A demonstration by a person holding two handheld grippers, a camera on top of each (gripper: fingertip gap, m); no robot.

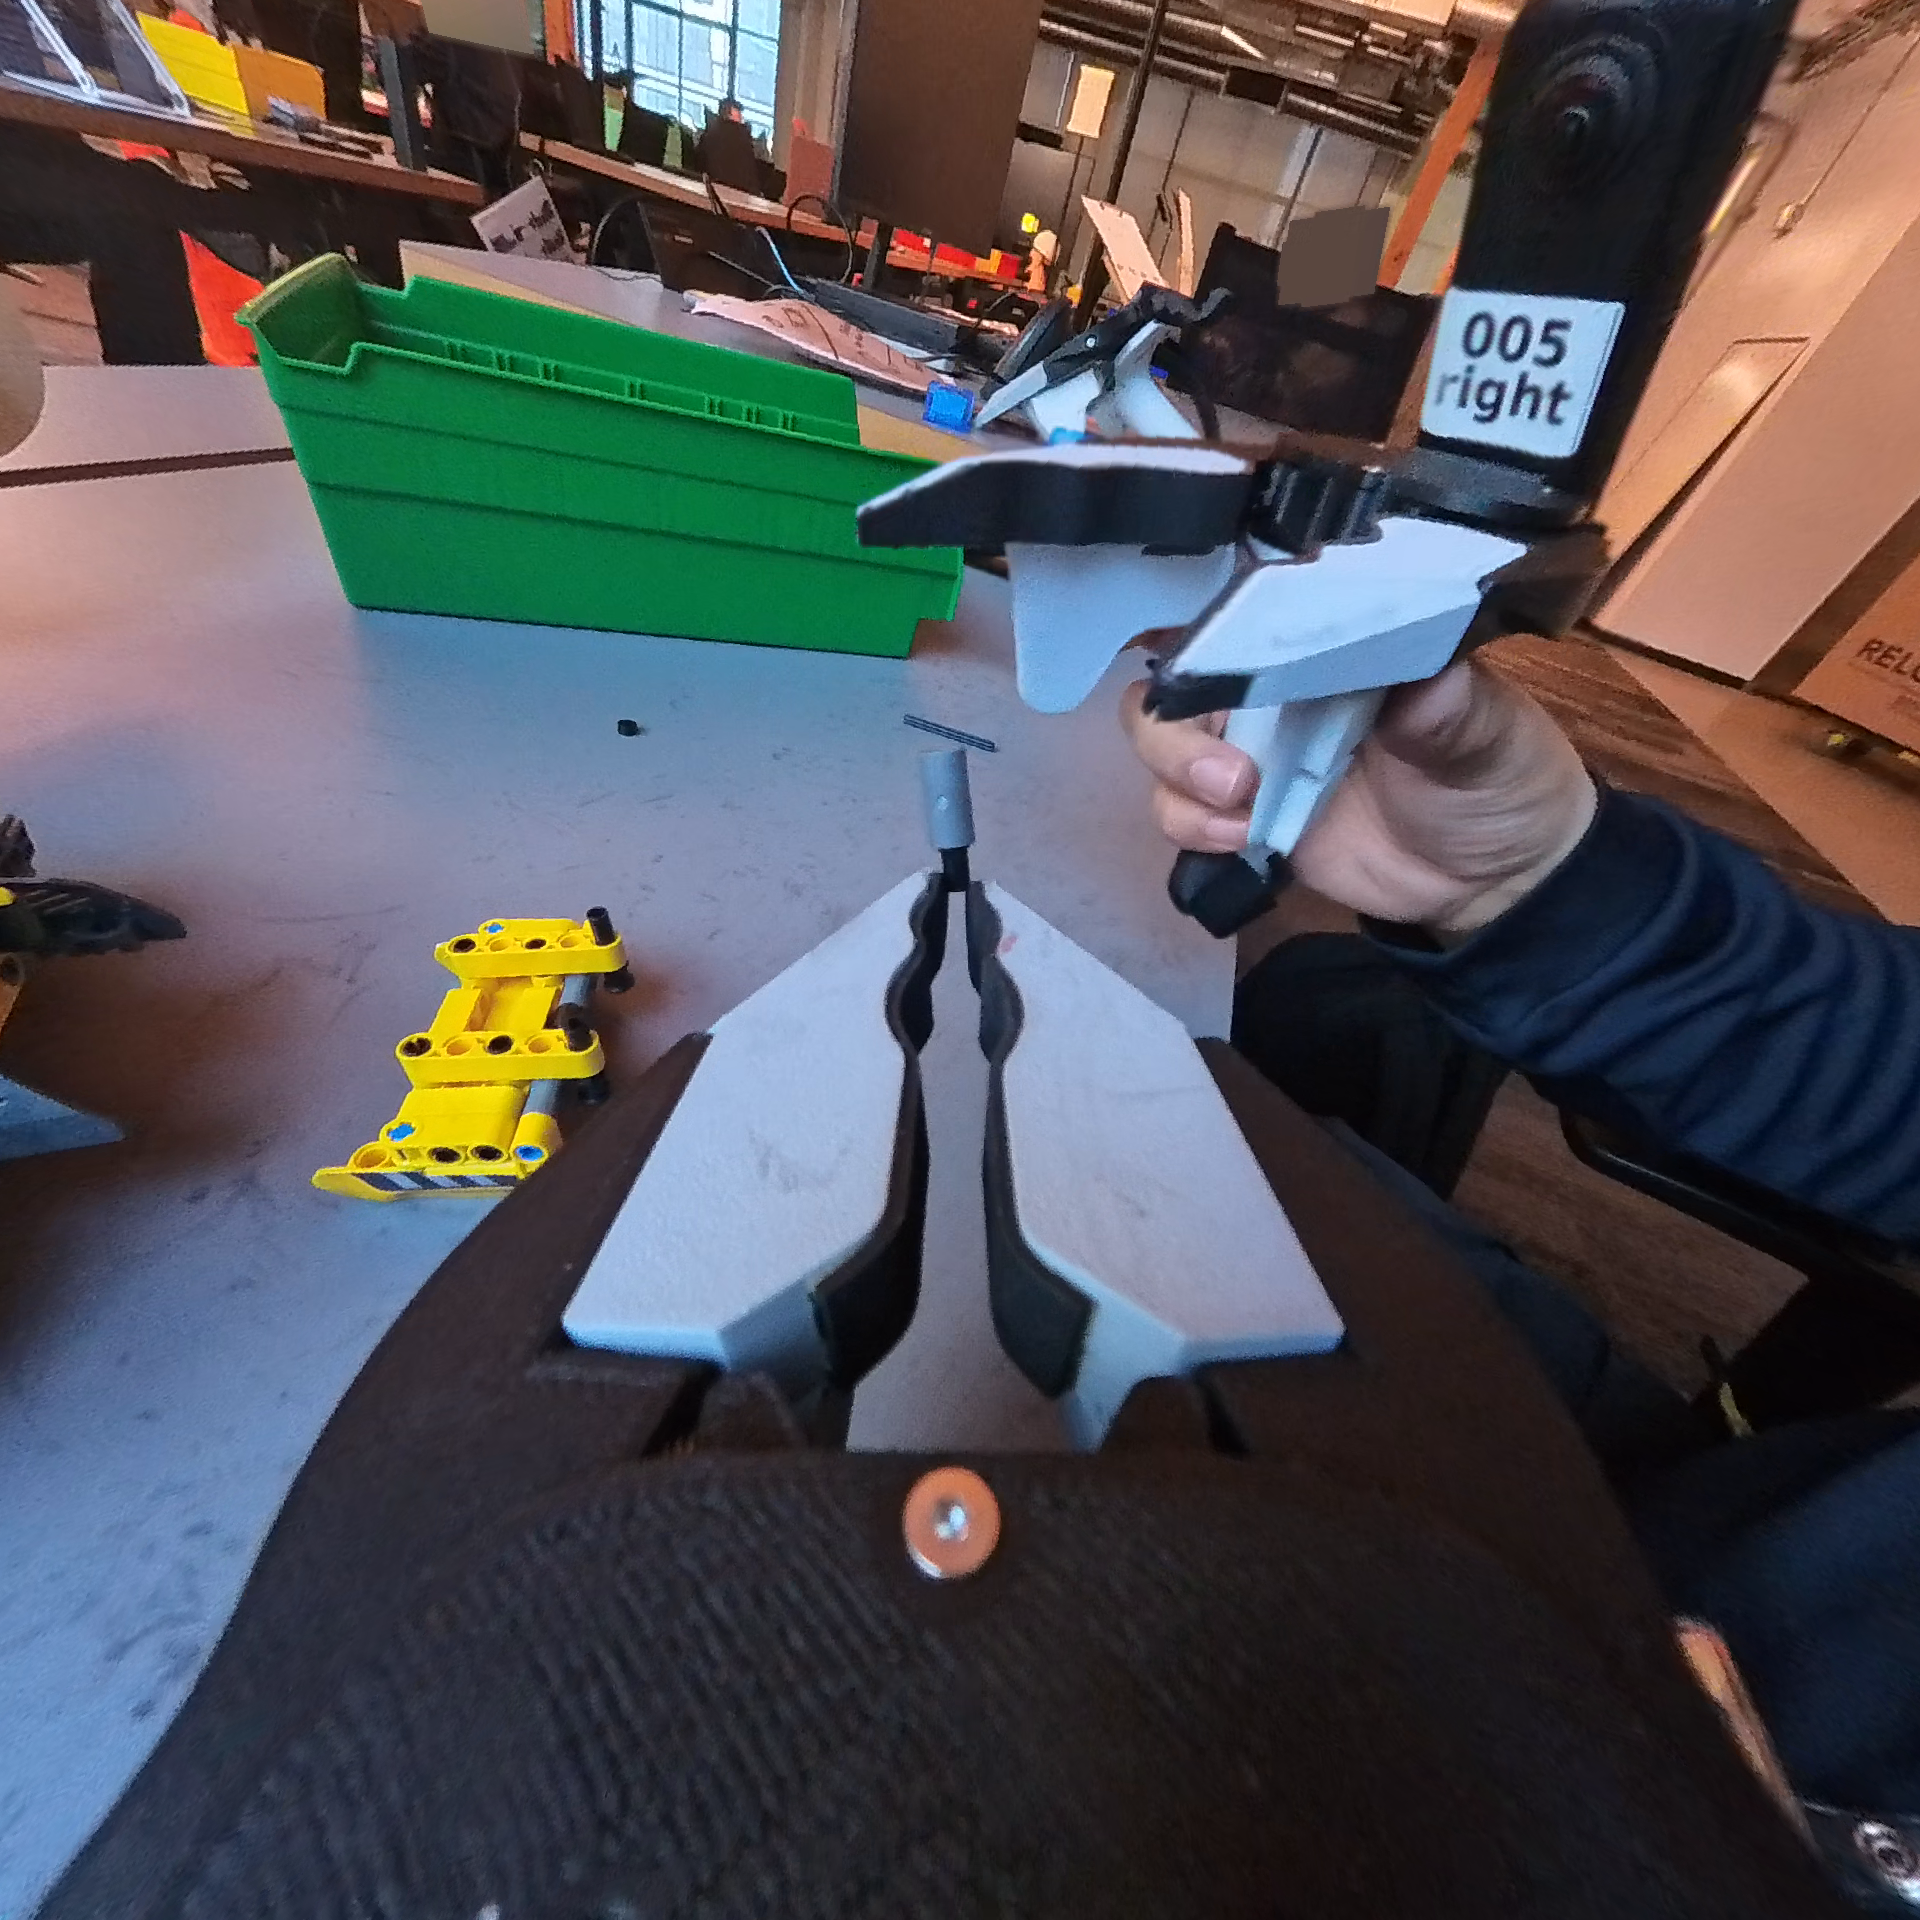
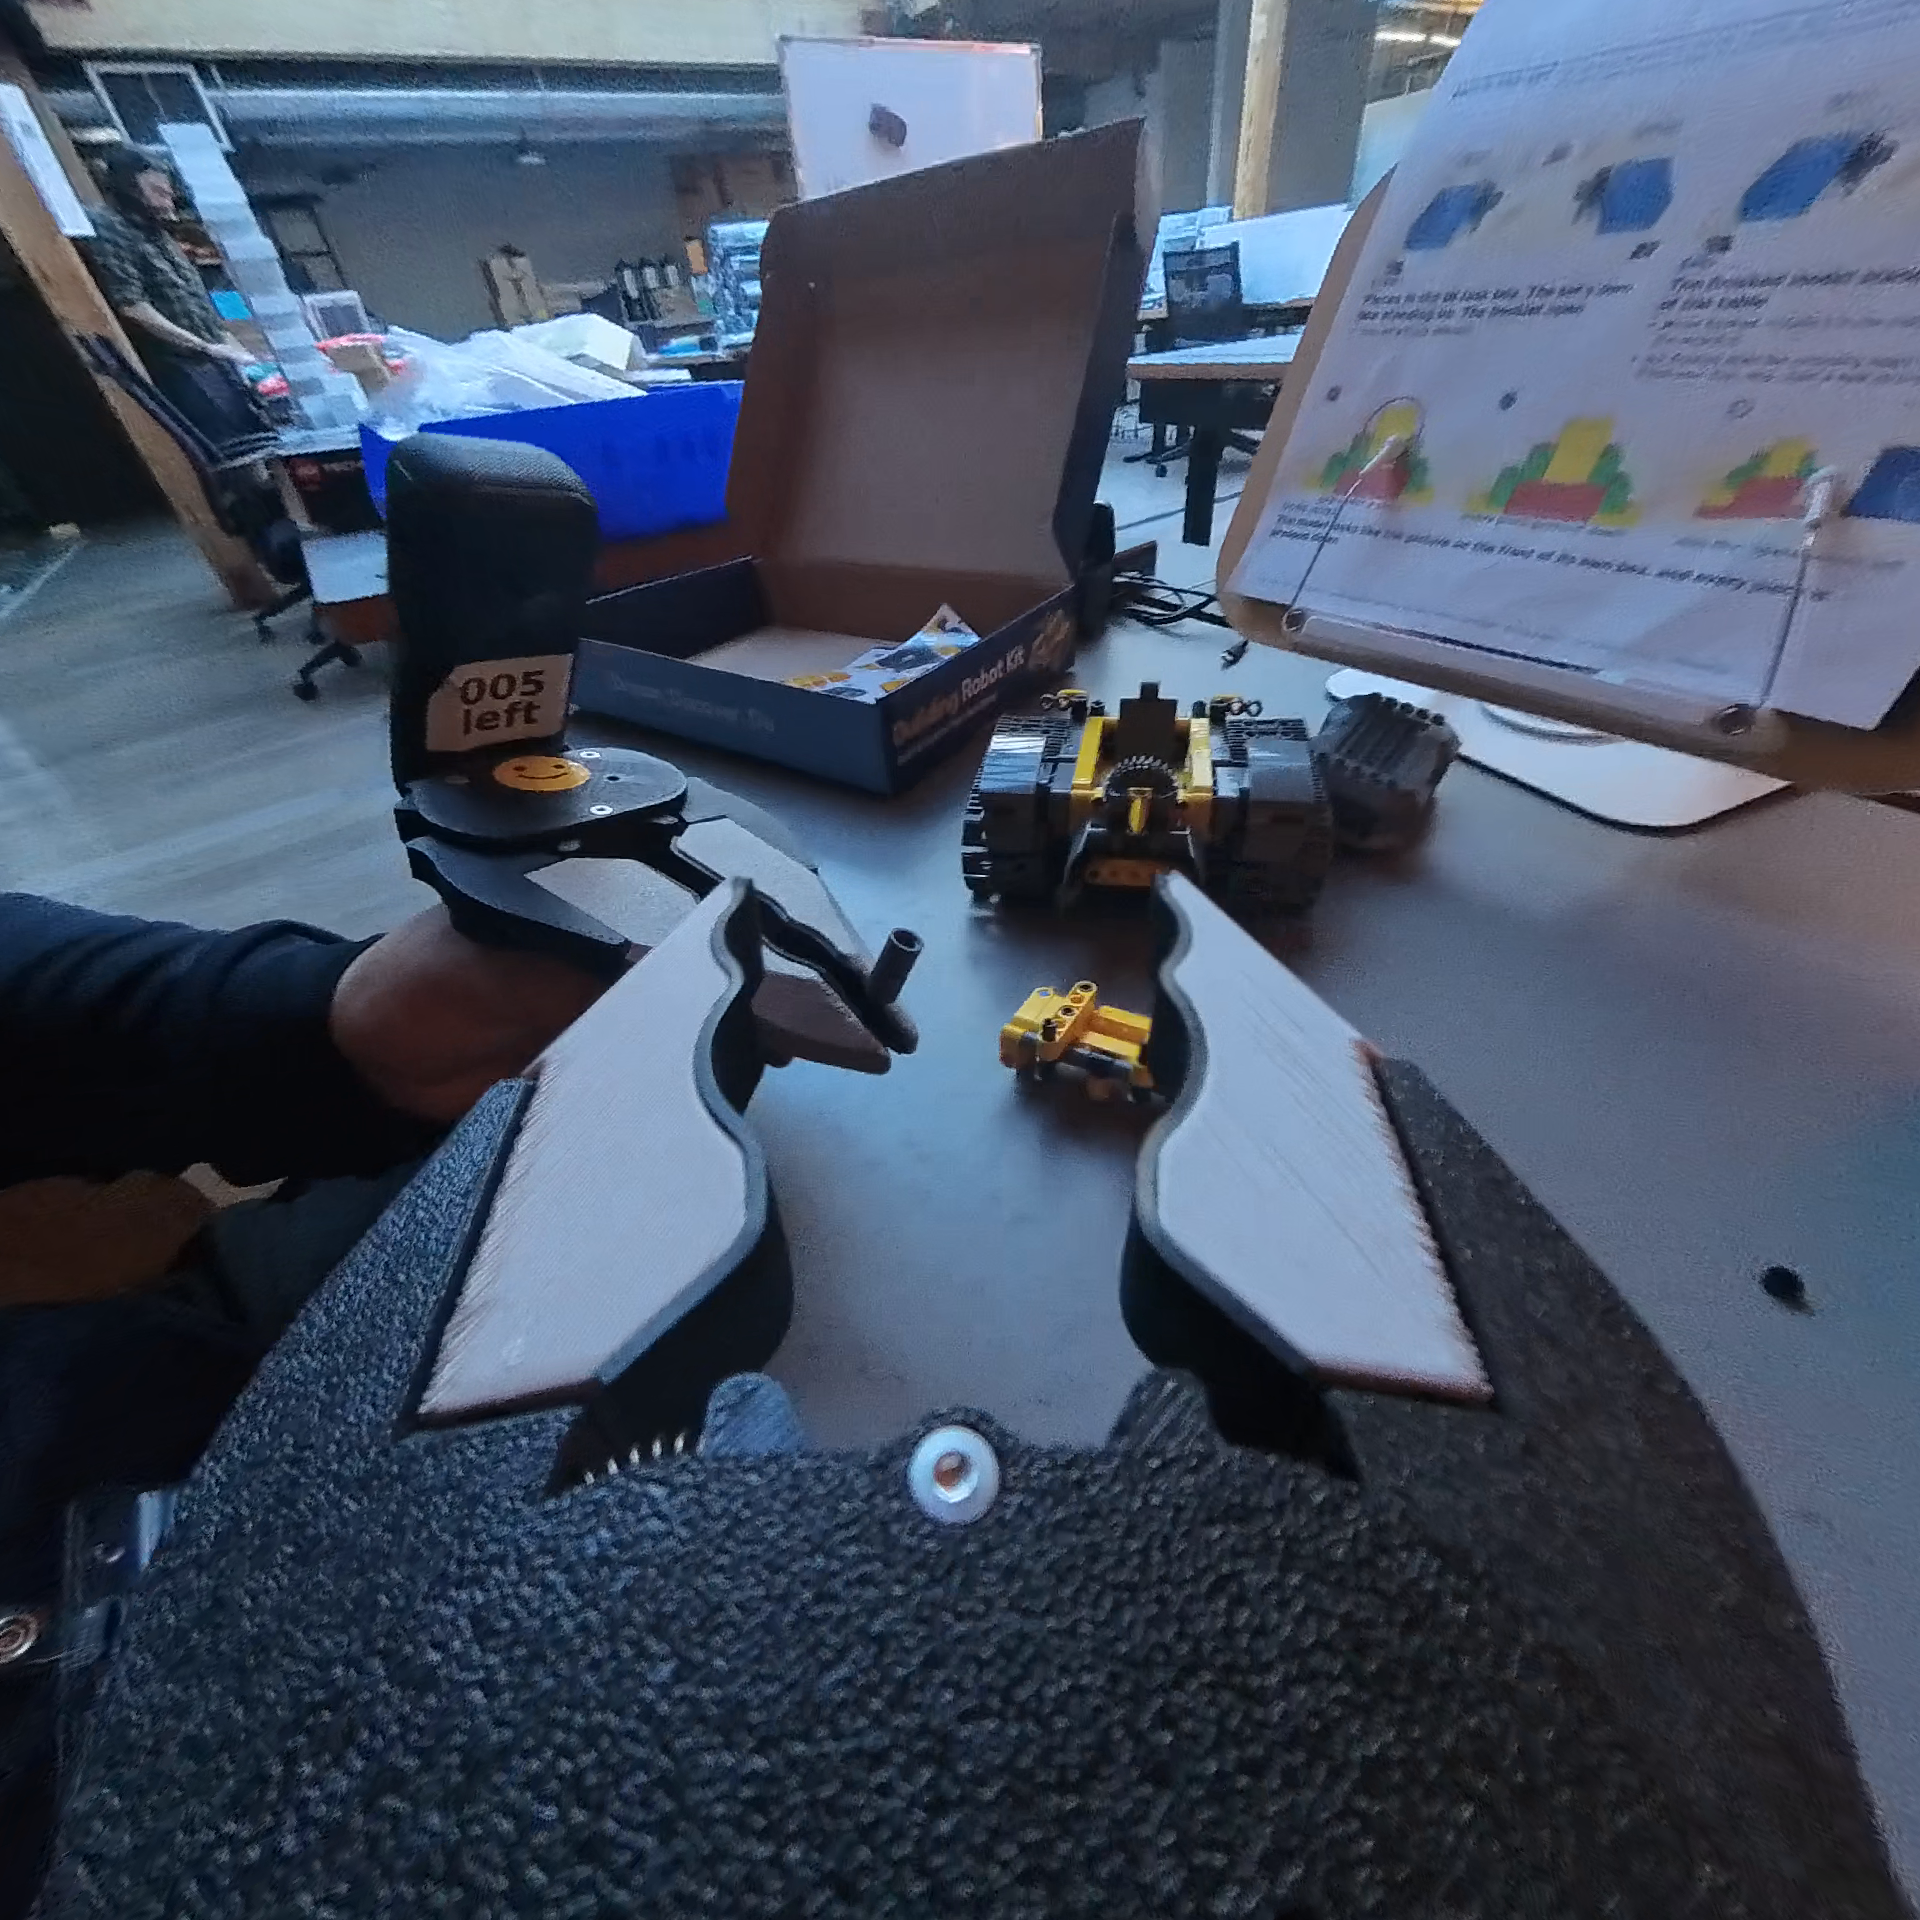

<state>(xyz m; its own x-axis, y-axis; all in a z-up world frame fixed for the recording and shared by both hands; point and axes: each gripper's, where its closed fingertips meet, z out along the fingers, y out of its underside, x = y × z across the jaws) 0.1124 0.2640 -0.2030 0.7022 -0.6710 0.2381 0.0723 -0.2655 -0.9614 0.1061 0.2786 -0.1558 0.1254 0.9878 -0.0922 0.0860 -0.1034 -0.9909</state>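
**Left gripper pinching axle piece; right gripper empty**

Left gripper (image 1: 954, 902): fingers nearly closed on a thin black axle capped by a small grey plastic sleeve (image 1: 945, 808), centre frame. Right gripper (image 2: 951, 925): spread wide, holding nothing. Yellow beam subassembly (image 1: 488, 1049) lies on the grey tabletop (image 1: 312, 727), lower left. Tracked black-and-yellow model (image 2: 1143, 800) appears part-built; its far side is hidden.

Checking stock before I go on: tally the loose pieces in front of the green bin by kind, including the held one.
Yellow assembly: 1
Black axle: 1
Black bush: 1
Grey sleeve, held in left tool: 1
Total: 4
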